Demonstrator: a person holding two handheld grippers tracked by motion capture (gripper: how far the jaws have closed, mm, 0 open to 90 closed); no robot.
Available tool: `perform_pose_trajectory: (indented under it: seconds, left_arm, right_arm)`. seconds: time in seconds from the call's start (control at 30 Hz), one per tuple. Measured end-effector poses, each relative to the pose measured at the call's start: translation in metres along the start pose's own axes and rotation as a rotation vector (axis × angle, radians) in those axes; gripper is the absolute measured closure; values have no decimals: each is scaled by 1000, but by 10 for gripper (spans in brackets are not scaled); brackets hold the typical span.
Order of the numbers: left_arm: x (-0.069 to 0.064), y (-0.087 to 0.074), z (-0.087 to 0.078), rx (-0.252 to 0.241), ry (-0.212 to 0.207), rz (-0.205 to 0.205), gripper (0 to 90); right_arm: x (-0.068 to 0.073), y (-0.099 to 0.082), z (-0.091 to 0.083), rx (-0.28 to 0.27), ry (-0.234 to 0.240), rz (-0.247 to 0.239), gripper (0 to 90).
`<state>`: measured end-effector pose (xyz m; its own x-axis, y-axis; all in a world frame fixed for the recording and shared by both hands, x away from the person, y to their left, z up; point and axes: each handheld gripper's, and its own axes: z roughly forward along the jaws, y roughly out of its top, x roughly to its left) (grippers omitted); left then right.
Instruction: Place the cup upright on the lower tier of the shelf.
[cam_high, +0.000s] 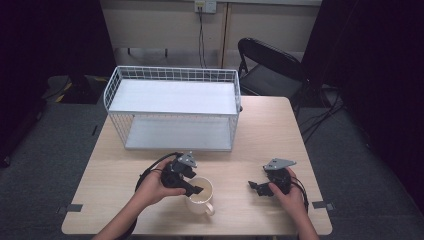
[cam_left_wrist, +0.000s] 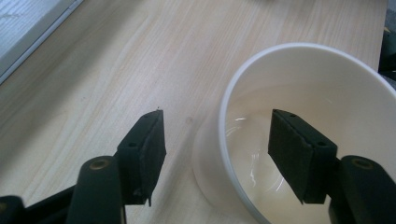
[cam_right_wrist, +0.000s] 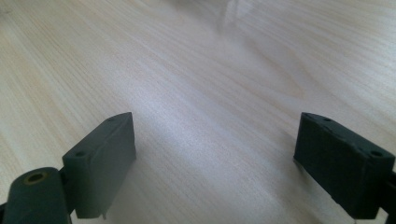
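Observation:
A white mug (cam_high: 202, 196) stands on the wooden table (cam_high: 265, 135) near the front edge, its handle turned toward the person. My left gripper (cam_high: 196, 189) reaches over the mug's left rim. In the left gripper view the mug (cam_left_wrist: 303, 74) is empty, and my left gripper (cam_left_wrist: 217, 135) straddles its wall with one jaw inside and the other outside. A gap shows between the outer pad and the wall, so the jaws are open. To the right of the mug, my right gripper (cam_high: 255, 187) rests low over the table. In its own view my right gripper (cam_right_wrist: 215, 154) is open over bare wood.
A white wire shelf rack (cam_high: 172, 107) stands at the back of the table, its open side facing the person. A black chair (cam_high: 270, 70) sits behind the table's far right corner. Bare tabletop lies between the rack and the hands.

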<state>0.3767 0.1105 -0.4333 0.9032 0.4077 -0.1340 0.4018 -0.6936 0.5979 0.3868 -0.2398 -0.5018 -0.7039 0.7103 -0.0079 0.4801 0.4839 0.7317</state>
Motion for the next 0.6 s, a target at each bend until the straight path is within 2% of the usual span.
perform_pose_trajectory:
  seconds: [0.2, 0.43, 0.6]
  left_arm:
    - [1, -1, 3, 15, -2, -12, 414]
    - [2, -3, 5, 28, -7, -5, 443]
    - [2, -3, 5, 22, -3, -15, 457]
  right_arm:
    - [0, 0, 0, 0, 0, -1, 118]
    - [0, 0, 0, 0, 0, -1, 118]
    - [0, 0, 0, 0, 0, 0, 118]
